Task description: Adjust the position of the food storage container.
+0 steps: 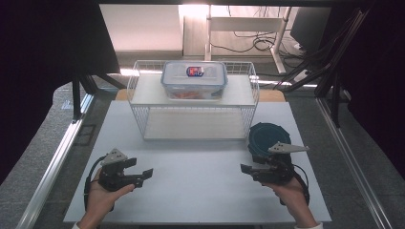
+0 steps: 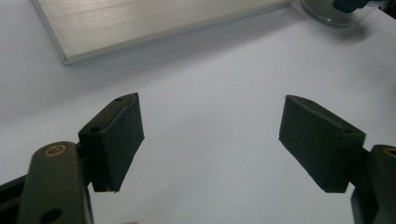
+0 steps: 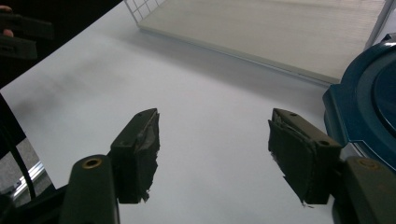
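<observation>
While both hands rest low at the near edge of the white table [image 1: 200, 191], the thing closest to the action is the round dark blue container [image 1: 269, 138], sitting flat on the table just beyond the right gripper [image 1: 246, 168] and just off the right front corner of the white wire rack [image 1: 143, 114]. Being round, it has no long axis to call; it lies level with its lid facing straight up, and in the right gripper view its blue rim [image 3: 359, 116] sits just to the right of the right-hand jaw, close beside it but apart. Over to the right gripper [image 3: 212, 154] itself: jaws apart with a broad gap, bare table showing between the worn pads, nothing gripped and nothing touched, the tips pointing in toward the middle of the table. The left gripper [image 1: 148, 172] mirrors it from the other side, tips aimed inward toward its partner. From the left gripper view, that gripper [image 2: 210, 140] stands just as wide, pads clear of everything, plain white surface between them, with the rack's lower shelf [image 2: 154, 23] lying farther ahead. Up on the rack's top shelf, well away from both tools, a clear lidded box [image 1: 194, 79] sits with its long side running across the table.
</observation>
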Demonstrator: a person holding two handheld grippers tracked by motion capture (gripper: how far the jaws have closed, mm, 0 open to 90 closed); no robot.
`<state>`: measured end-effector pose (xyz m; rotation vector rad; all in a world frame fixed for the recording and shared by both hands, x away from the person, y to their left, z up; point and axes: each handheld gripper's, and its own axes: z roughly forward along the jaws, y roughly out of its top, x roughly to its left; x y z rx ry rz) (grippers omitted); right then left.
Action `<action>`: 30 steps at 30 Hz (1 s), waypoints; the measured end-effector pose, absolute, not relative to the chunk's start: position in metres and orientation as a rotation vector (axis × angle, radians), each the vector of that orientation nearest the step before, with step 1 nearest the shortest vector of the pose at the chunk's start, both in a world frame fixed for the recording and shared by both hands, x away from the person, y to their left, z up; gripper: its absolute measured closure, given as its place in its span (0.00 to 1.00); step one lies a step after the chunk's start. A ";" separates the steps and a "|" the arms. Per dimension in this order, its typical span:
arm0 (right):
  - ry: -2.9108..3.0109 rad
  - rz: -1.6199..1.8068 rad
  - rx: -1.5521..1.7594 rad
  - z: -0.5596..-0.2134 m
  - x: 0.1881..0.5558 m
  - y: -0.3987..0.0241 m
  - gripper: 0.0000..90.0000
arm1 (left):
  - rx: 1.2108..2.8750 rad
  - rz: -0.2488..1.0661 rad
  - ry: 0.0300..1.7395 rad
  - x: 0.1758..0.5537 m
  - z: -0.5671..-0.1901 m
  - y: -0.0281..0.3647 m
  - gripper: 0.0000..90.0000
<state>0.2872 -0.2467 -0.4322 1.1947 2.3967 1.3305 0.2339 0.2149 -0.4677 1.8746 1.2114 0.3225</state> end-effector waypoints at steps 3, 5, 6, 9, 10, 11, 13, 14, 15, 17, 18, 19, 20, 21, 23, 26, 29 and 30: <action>2.404 1.312 1.184 -0.430 0.287 -0.246 0.40 | 1.867 0.329 1.213 0.234 -0.467 0.217 0.23; 2.408 1.308 1.183 -0.429 0.288 -0.247 0.41 | 1.865 0.325 1.220 0.234 -0.467 0.217 0.23; 2.409 1.303 1.183 -0.428 0.289 -0.248 0.42 | 1.864 0.323 1.220 0.235 -0.467 0.217 0.23; 2.395 1.283 1.203 -0.422 0.297 -0.254 0.45 | 1.860 0.320 1.218 0.235 -0.465 0.217 0.23; 2.379 1.275 1.215 -0.420 0.301 -0.257 0.47 | 1.859 0.319 1.215 0.236 -0.465 0.217 0.23; 2.356 1.242 1.244 -0.413 0.311 -0.265 0.50 | 1.861 0.320 1.212 0.236 -0.465 0.216 0.23; 2.350 1.222 1.254 -0.411 0.317 -0.268 0.52 | 1.866 0.316 1.211 0.236 -0.467 0.215 0.23; 2.348 1.199 1.271 -0.409 0.323 -0.271 0.54 | 1.873 0.313 1.212 0.236 -0.468 0.215 0.23; 2.349 1.178 1.284 -0.407 0.330 -0.274 0.55 | 1.875 0.312 1.212 0.237 -0.469 0.214 0.23; 2.356 1.112 1.309 -0.402 0.352 -0.280 0.61 | 1.881 0.310 1.214 0.237 -0.471 0.213 0.23; 2.356 1.112 1.309 -0.402 0.352 -0.280 0.61 | 1.886 0.307 1.215 0.237 -0.471 0.213 0.23; 2.350 1.088 1.327 -0.400 0.364 -0.282 0.66 | 1.889 0.301 1.213 0.237 -0.473 0.213 0.23; 2.350 1.088 1.327 -0.400 0.364 -0.282 0.66 | 1.889 0.301 1.213 0.237 -0.473 0.213 0.23; 2.350 1.062 1.331 -0.398 0.371 -0.284 0.69 | 1.888 0.301 1.214 0.238 -0.474 0.213 0.23; 2.341 1.017 1.339 -0.397 0.388 -0.287 0.74 | 1.891 0.298 1.216 0.239 -0.475 0.213 0.23; 2.354 0.957 1.375 -0.399 0.409 -0.288 0.79 | 1.891 0.294 1.225 0.240 -0.476 0.214 0.23; 2.343 0.885 1.406 -0.402 0.438 -0.289 0.88 | 1.888 0.294 1.234 0.240 -0.476 0.215 0.23; 2.339 0.873 1.411 -0.403 0.443 -0.289 0.89 | 1.887 0.295 1.237 0.240 -0.476 0.216 0.23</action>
